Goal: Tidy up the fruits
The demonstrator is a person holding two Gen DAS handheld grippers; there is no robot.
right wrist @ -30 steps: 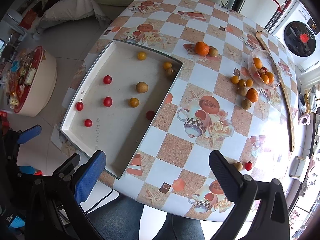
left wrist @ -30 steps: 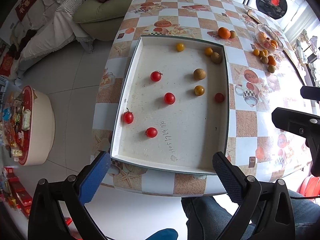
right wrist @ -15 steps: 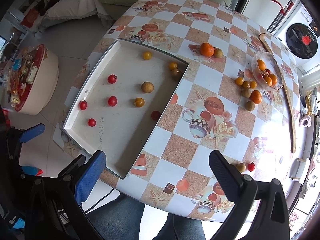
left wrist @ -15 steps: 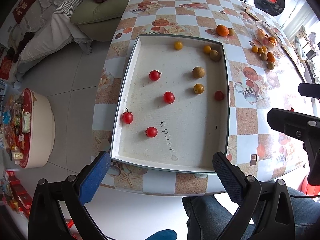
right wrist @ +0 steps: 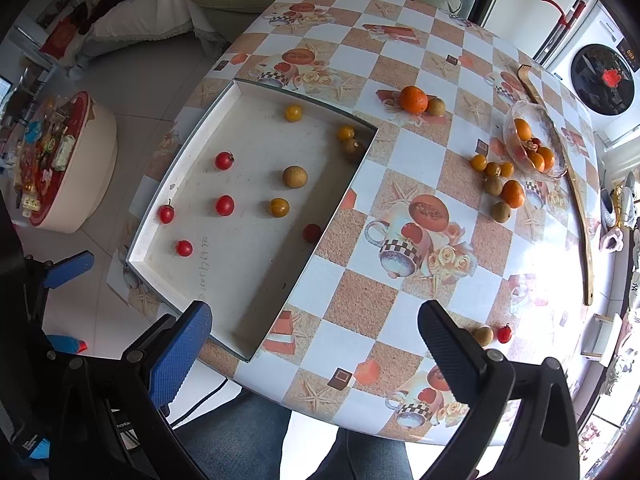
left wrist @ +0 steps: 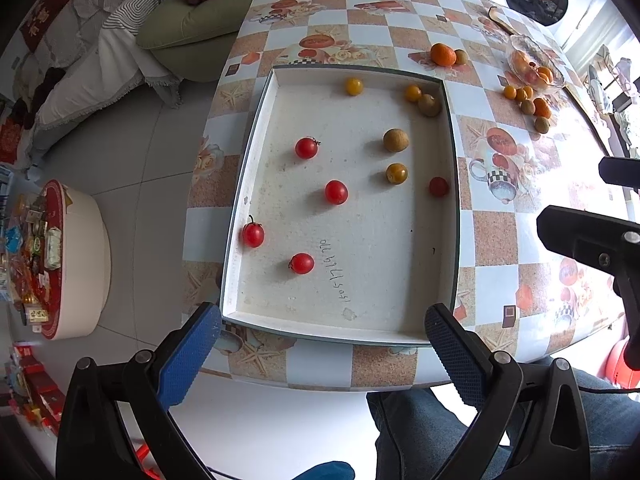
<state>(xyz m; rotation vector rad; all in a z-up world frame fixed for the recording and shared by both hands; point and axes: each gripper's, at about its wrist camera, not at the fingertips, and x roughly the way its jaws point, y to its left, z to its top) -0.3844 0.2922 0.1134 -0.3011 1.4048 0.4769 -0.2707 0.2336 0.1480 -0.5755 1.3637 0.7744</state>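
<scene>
A white tray [left wrist: 450,216] [right wrist: 304,268] lies on the checkered table and holds several red cherry tomatoes [left wrist: 336,192], yellow tomatoes [left wrist: 396,173] and brown longans [left wrist: 396,140]. My left gripper [left wrist: 320,354] hangs open above the tray's near edge, with nothing in it. My right gripper [right wrist: 316,344] is open too, over the table's near edge beside the tray. A glass bowl [right wrist: 508,128] of oranges stands far right, with loose fruit [right wrist: 501,212] beside it. An orange [right wrist: 413,99] and a longan lie behind the tray. A longan [right wrist: 483,336] and a red tomato [right wrist: 504,333] lie near my right finger.
A long wooden stick [right wrist: 576,196] lies along the table's right edge. A person's legs in jeans [right wrist: 248,436] are below the table edge. A round box of snacks [left wrist: 60,256] stands on the floor left; a sofa [left wrist: 200,28] is beyond the table.
Both grippers have drawn back and risen slightly, so the table looks a little farther off. No fruit has moved.
</scene>
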